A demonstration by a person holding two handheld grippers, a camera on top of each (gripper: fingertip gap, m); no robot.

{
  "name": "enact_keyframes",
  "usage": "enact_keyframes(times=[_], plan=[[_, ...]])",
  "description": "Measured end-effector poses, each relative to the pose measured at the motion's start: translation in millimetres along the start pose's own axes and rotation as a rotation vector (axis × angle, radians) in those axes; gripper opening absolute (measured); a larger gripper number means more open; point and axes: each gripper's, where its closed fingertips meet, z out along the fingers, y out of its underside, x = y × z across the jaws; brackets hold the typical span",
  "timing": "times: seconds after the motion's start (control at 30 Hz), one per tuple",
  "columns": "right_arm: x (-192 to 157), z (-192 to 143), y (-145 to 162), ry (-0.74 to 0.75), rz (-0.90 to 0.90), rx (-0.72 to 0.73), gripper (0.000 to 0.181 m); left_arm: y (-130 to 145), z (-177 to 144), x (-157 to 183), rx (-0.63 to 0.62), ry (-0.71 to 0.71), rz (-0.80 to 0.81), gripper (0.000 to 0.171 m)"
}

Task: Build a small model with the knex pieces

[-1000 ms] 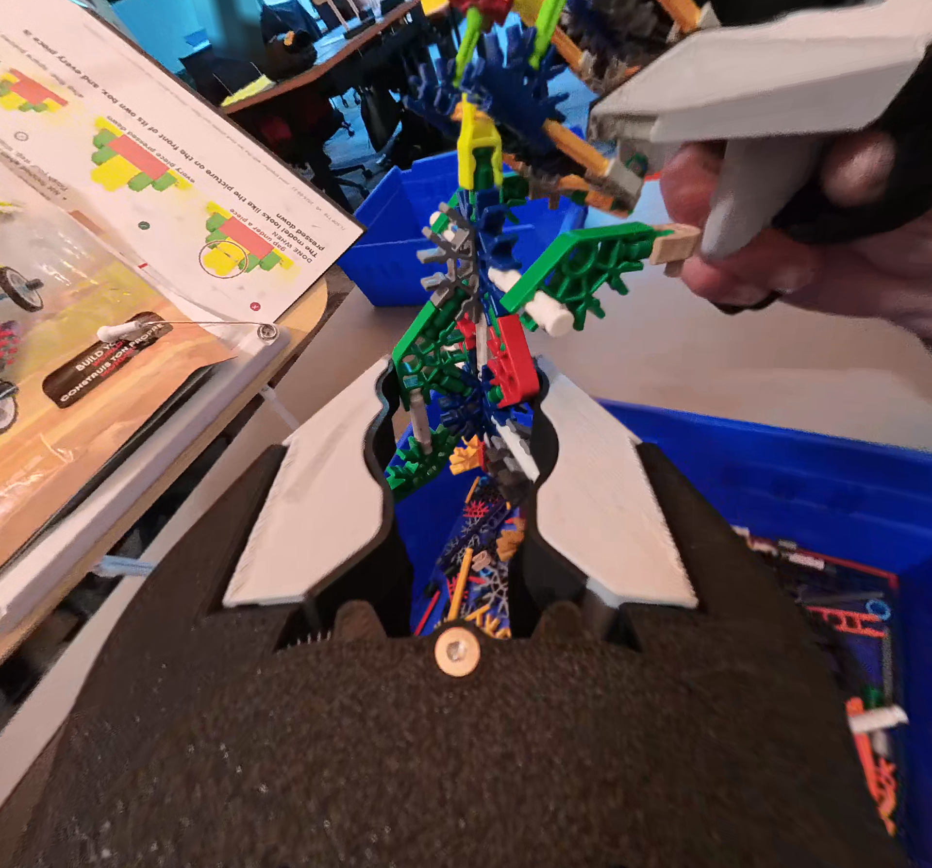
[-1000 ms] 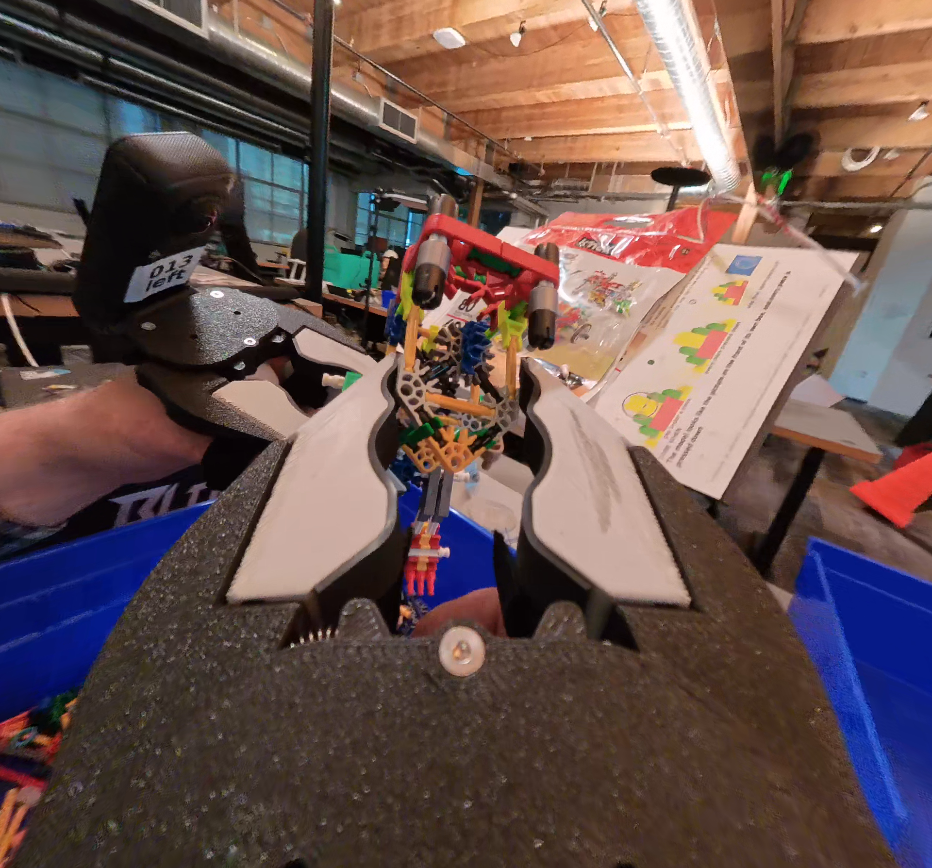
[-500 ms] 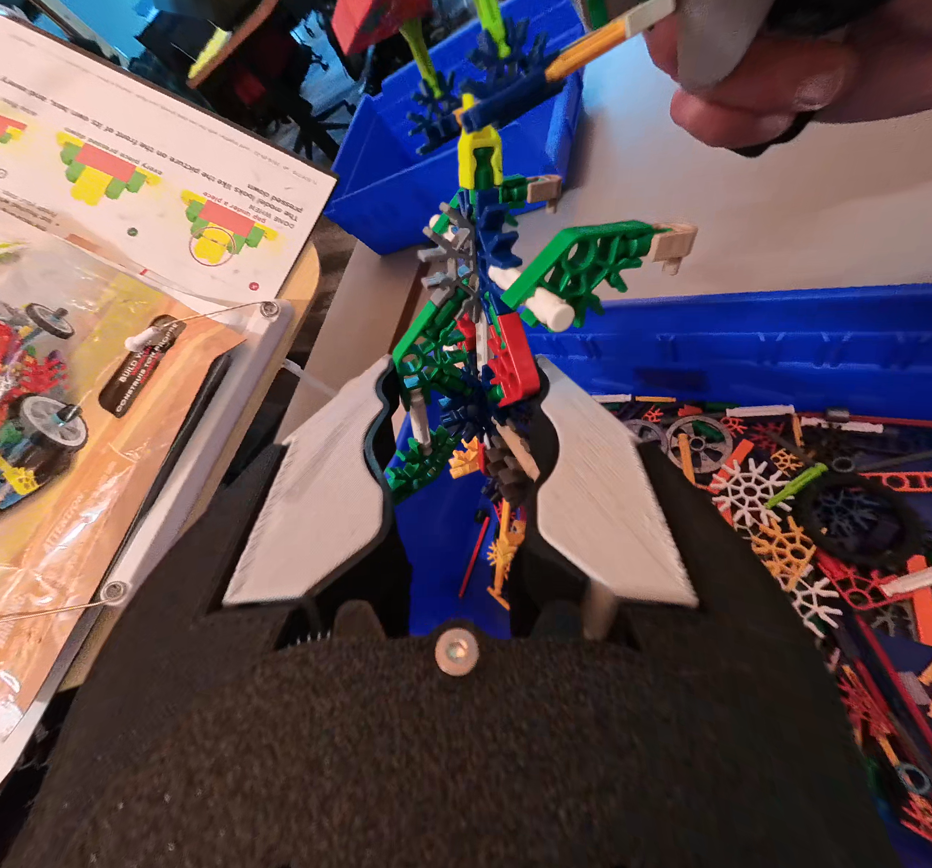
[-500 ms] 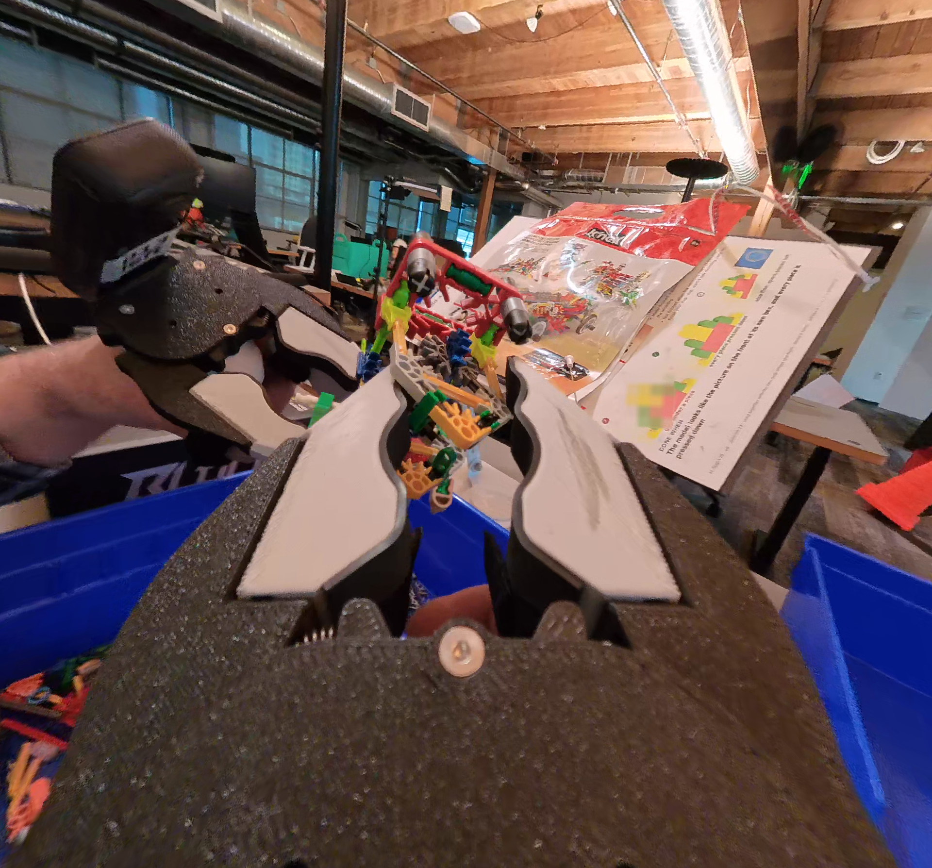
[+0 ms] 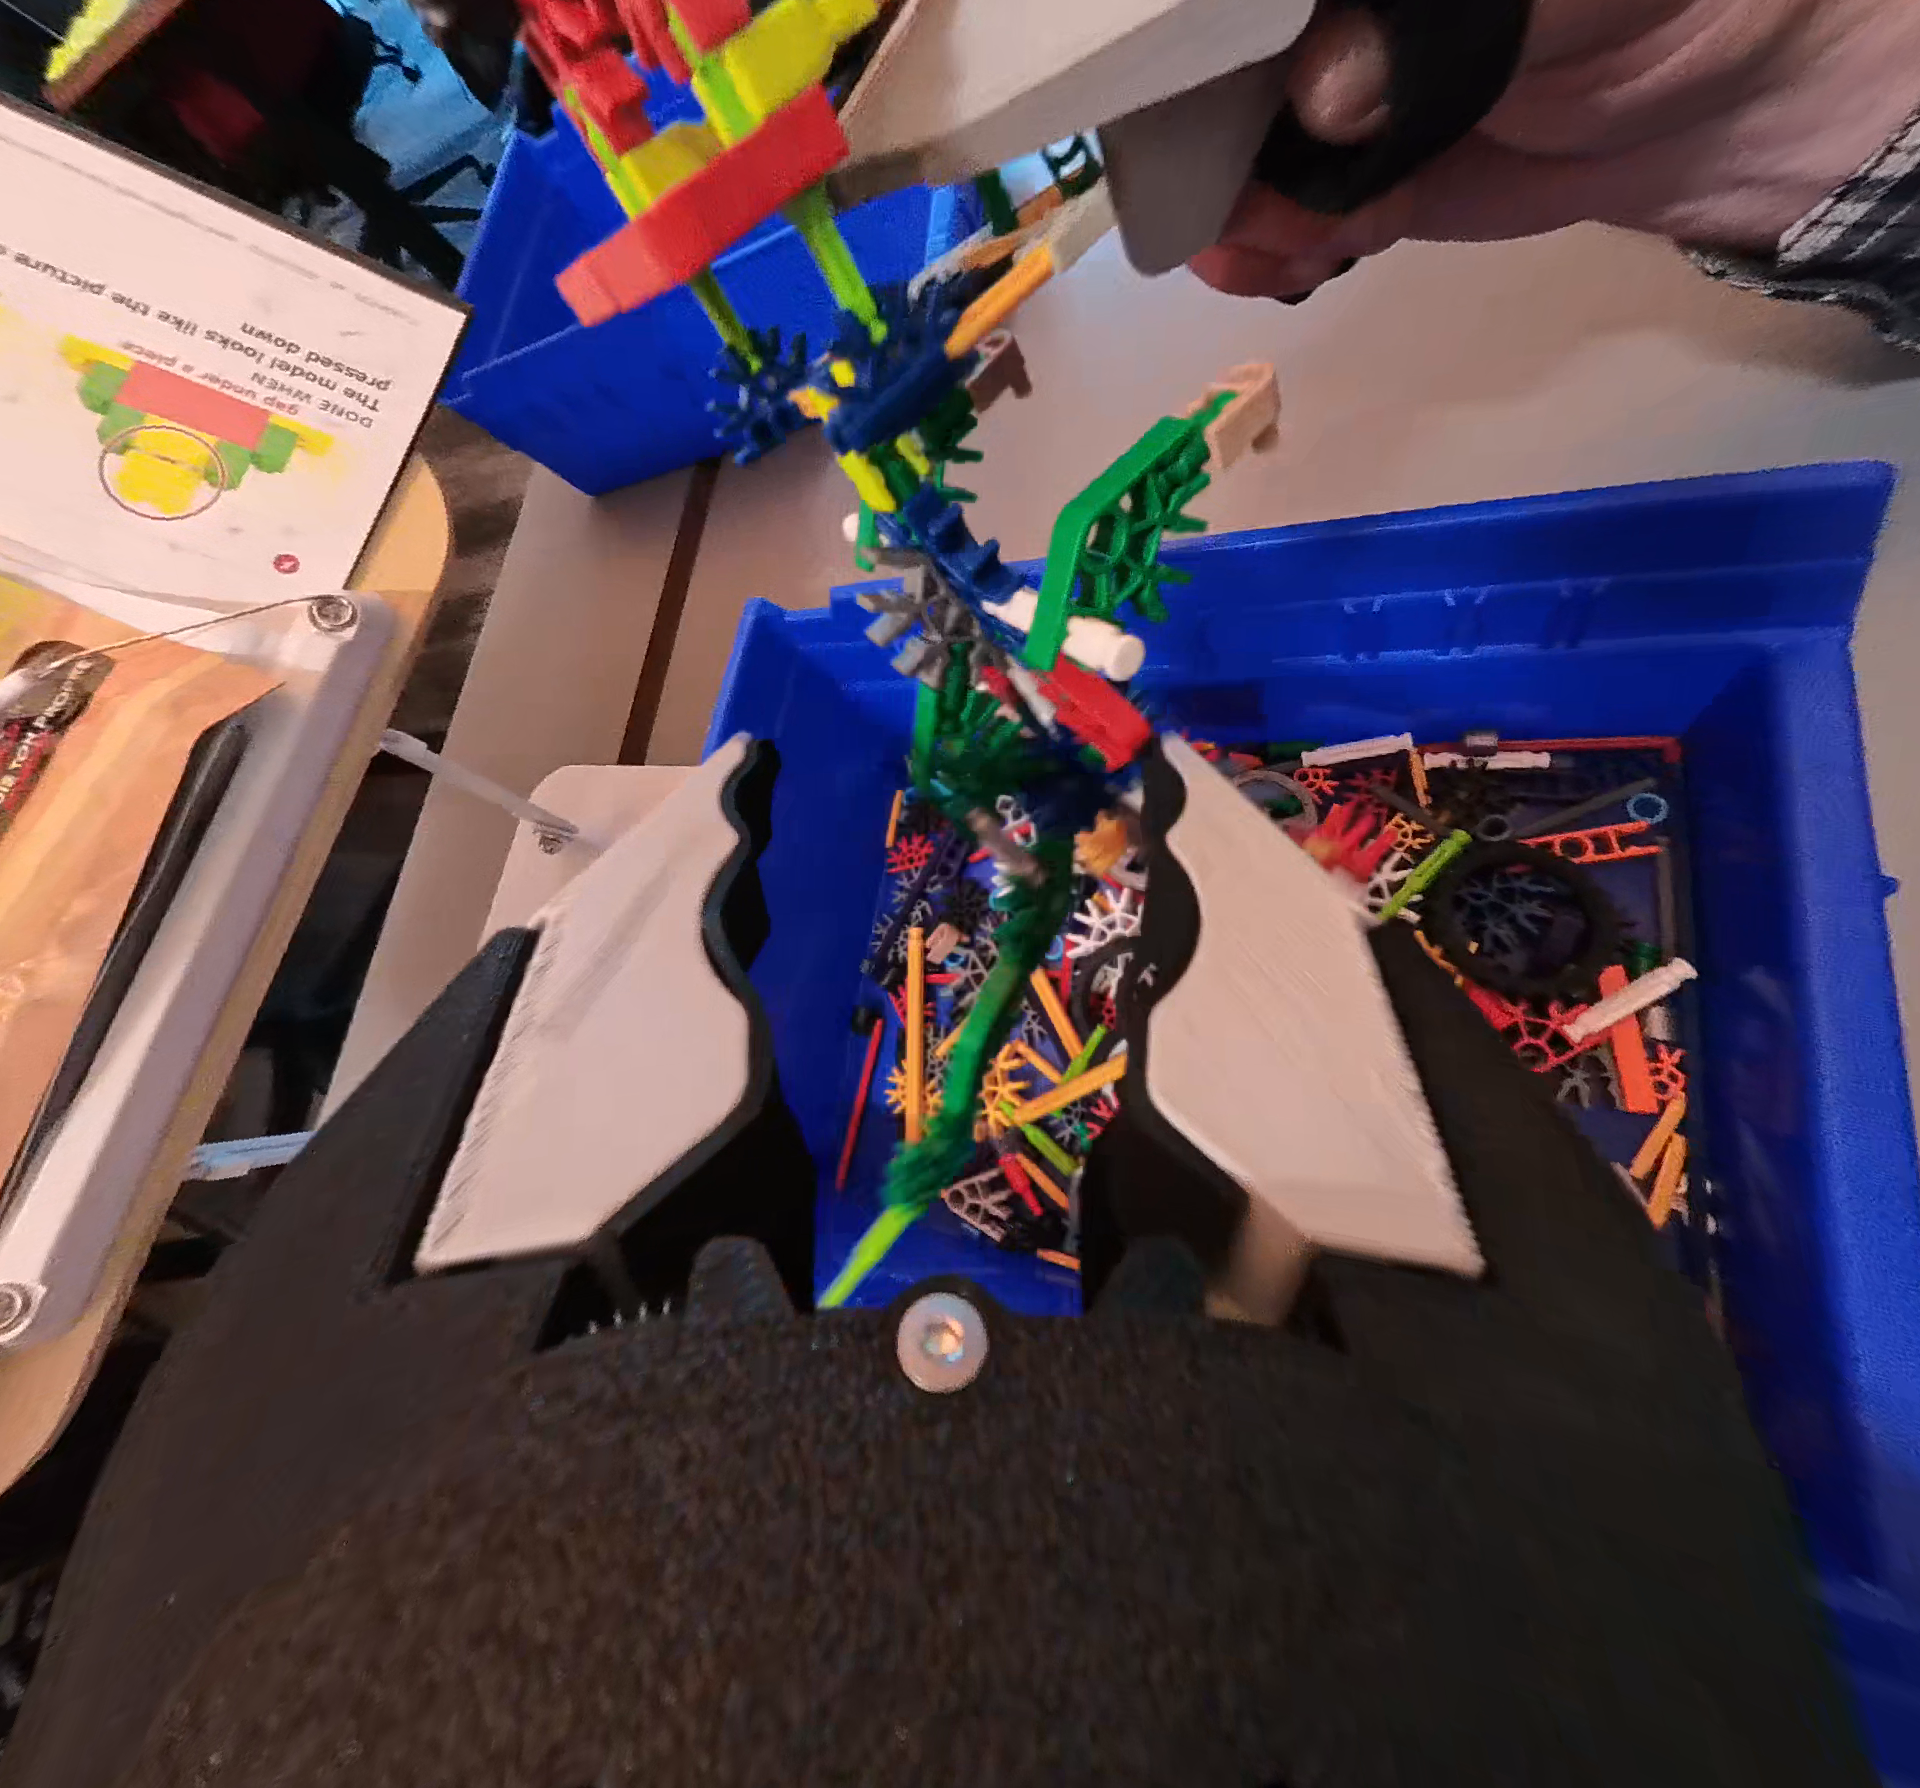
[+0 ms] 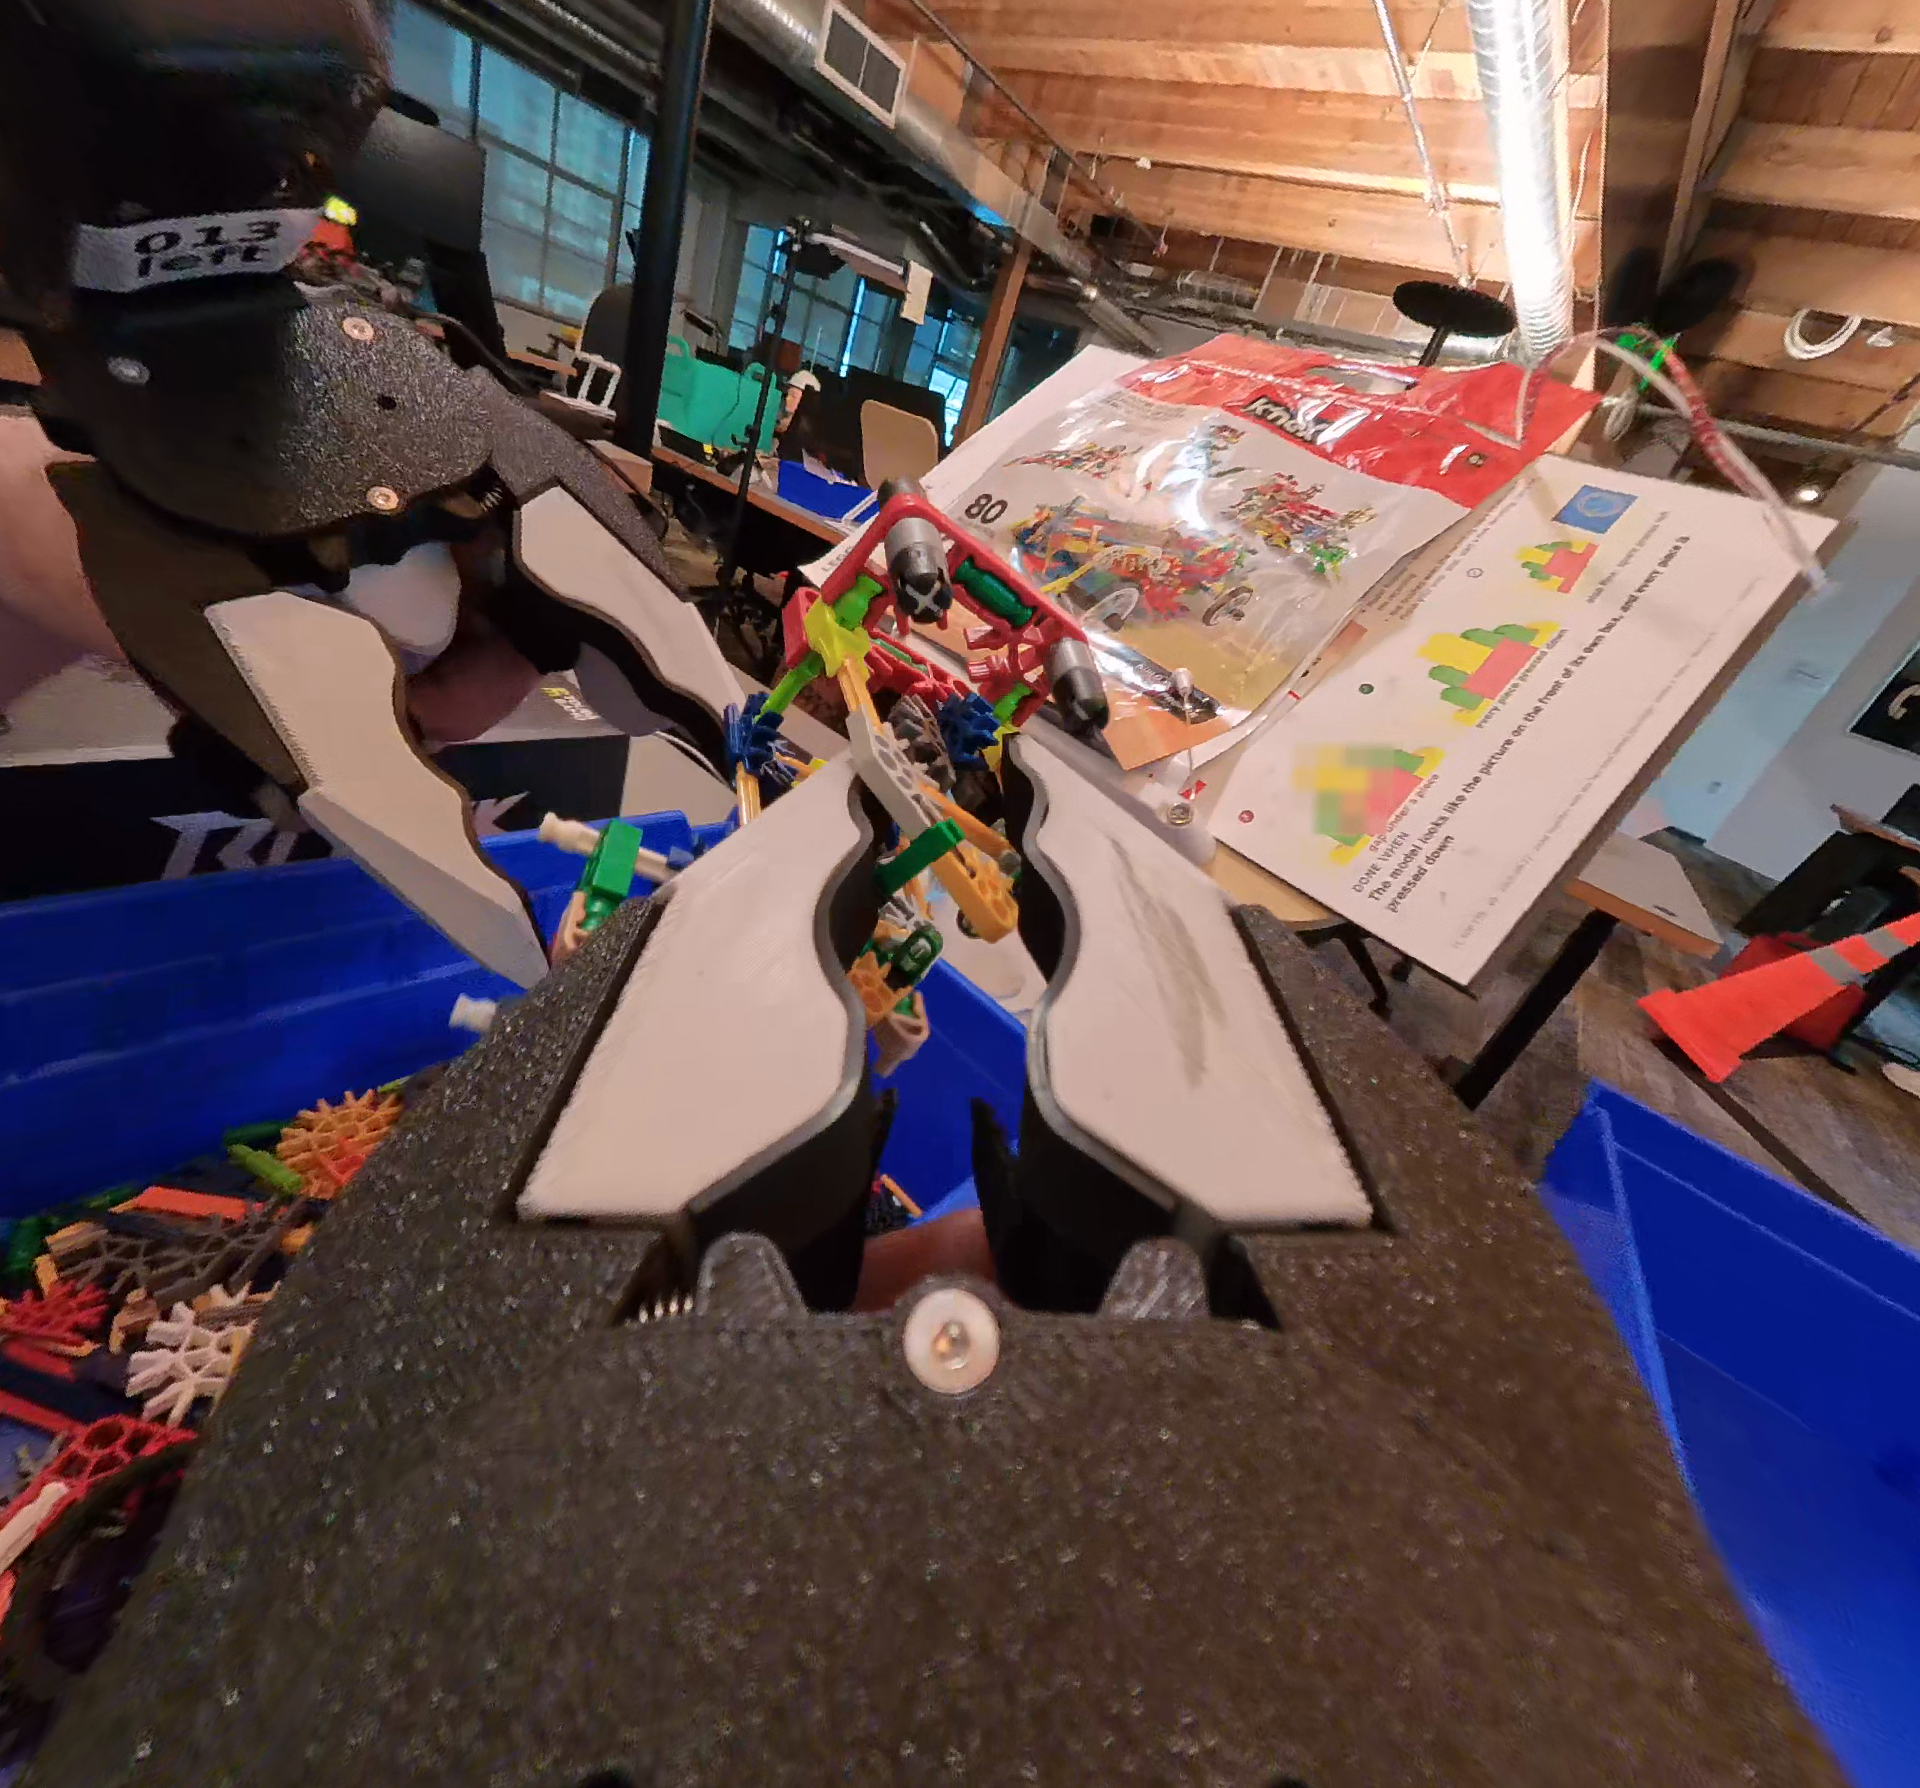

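Note:
My left gripper [image 5: 951,751] is open, its fingers spread wide over a blue bin [image 5: 1507,533] of loose construction-toy pieces. A green, blue and red toy section [image 5: 1112,533] hangs loose and motion-blurred between the fingers; I cannot tell whether anything still holds it. My right gripper [image 6: 932,767] is shut on the other toy section, a red frame with grey rollers [image 6: 935,585]. In the left wrist view the right gripper [image 5: 987,200] holds that red and yellow part [image 5: 675,76] just above the green section. The right wrist view shows the left gripper [image 6: 623,845] open.
A tilted board with an instruction sheet [image 6: 1507,699] and a toy bag [image 6: 1195,512] stands left of the bin. A second blue bin [image 5: 623,388] sits behind, and one shows at the right [image 6: 1766,1375]. An orange cone [image 6: 1766,1000] lies on the floor. Across from one pair of fingers to the other is roughly 9 cm.
My left gripper has opened and let go of the green section, which now slips down between its fingers. Both grippers have tilted down over the bin. The right gripper stays shut on the red-frame section.

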Motion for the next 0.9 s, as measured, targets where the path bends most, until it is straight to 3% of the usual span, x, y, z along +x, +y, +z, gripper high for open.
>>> enact_keyframes(times=[0.2, 0.4, 0.63, 0.8, 0.9], plan=[[-6, 1, 1, -0.046, 0.046, 0.01, 0.018, -5, -15, 10, 0.078, 0.106, -0.089, 0.073], [-16, 2, -2, -0.097, 0.044, 0.017, 0.018, -33, -35, 5, 0.273, 0.168, -0.192, 0.059], [-28, 2, -6, -0.144, 0.028, 0.039, 0.017, -32, -17, 11, 0.271, 0.239, -0.27, 0.05], [-31, 0, -8, -0.159, 0.02, 0.052, 0.018, -41, -12, 25, 0.338, 0.372, -0.321, 0.031], [-28, -2, -10, -0.163, 0.029, 0.06, 0.018, -46, -11, 26, 0.374, 0.395, -0.342, 0.03]])
